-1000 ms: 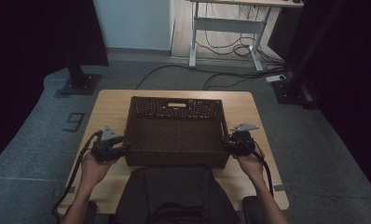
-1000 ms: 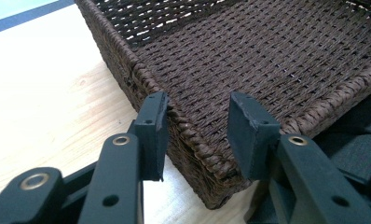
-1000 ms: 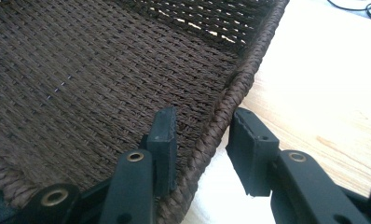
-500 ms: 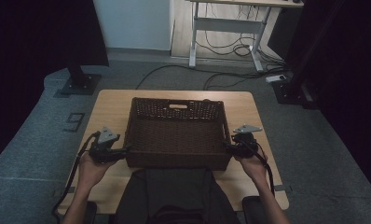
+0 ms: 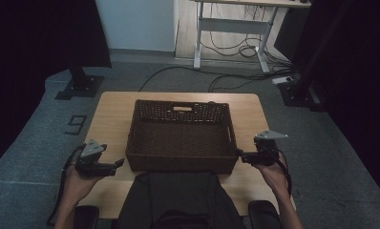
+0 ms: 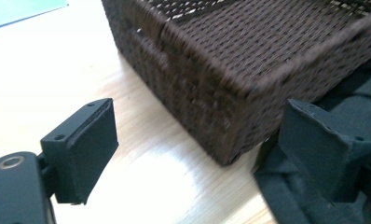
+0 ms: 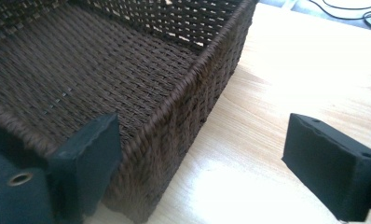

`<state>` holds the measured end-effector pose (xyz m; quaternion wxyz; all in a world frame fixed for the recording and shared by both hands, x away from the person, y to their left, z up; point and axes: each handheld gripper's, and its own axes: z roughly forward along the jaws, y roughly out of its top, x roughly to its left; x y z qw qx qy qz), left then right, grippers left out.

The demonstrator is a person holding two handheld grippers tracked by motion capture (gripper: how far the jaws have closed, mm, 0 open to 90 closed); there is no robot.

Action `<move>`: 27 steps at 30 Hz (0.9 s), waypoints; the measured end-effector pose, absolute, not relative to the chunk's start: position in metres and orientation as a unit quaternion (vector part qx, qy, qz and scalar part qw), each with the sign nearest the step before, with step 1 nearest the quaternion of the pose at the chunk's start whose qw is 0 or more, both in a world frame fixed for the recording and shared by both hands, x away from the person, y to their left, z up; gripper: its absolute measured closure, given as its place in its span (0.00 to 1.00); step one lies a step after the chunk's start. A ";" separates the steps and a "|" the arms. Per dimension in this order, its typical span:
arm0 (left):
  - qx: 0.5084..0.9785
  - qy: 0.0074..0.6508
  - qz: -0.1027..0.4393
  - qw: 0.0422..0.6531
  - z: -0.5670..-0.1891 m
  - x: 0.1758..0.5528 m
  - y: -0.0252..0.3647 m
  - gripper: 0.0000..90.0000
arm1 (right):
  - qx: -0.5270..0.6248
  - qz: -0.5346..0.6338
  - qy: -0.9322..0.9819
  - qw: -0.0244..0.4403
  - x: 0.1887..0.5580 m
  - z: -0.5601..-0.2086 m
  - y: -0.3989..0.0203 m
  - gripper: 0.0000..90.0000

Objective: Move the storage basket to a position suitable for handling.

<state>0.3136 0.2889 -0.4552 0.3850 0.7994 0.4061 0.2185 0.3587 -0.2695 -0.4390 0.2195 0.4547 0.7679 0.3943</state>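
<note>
The tabletop [image 5: 107, 124] is seen from above as a pale wooden slab, and most of its middle is taken up by the basket [image 5: 181, 138], a dark brown woven tray with low upright walls and nothing lying in it. A cut-out handle slot is visible in the far wall, at twelve o'clock from the basket's centre. A dark cloth [image 5: 178, 195] is draped over the near edge of the tabletop at six o'clock, touching or passing just under the basket's near wall.

The basket is judged to be light and fairly stiff: the weave looks tight, and the rolled rim should keep its shape under a pinch, though the walls may flex a little. The rough weave should give good friction, so slipping is unlikely. With so wide a thing, a hold on both short sides at once, at nine and three o'clock on the rim, is judged best, so that it does not tilt.

The left hand-held gripper [image 5: 112, 165] is held at about eight o'clock from the basket, clear of the near left corner. Its jaws have just been opening and stand wide, with nothing gripped between them. The right hand-held gripper [image 5: 239, 155] is placed at about four o'clock, just beside the near right corner. Its jaws have likewise just been opening; the corner wall is seen between them in the right gripper view, but is not pressed.
</note>
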 end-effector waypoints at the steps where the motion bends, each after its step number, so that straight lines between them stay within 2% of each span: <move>1: 0.798 0.409 0.219 0.384 -0.459 0.313 0.291 0.11 | 0.458 0.395 0.765 0.224 0.356 -0.440 -0.273 0.10; 7: 0.799 0.426 0.209 0.371 -0.486 0.315 0.300 0.07 | 0.468 0.391 0.762 0.219 0.348 -0.454 -0.287 0.00; 12: 0.810 0.426 0.200 0.350 -0.507 0.321 0.299 0.00 | 0.487 0.365 0.766 0.207 0.351 -0.482 -0.291 0.00; 19: 0.815 0.431 0.185 0.341 -0.531 0.327 0.299 0.00 | 0.500 0.333 0.768 0.222 0.355 -0.517 -0.288 0.00; 27: 0.829 0.427 0.172 0.320 -0.546 0.330 0.293 0.00 | 0.504 0.321 0.772 0.218 0.357 -0.544 -0.287 0.00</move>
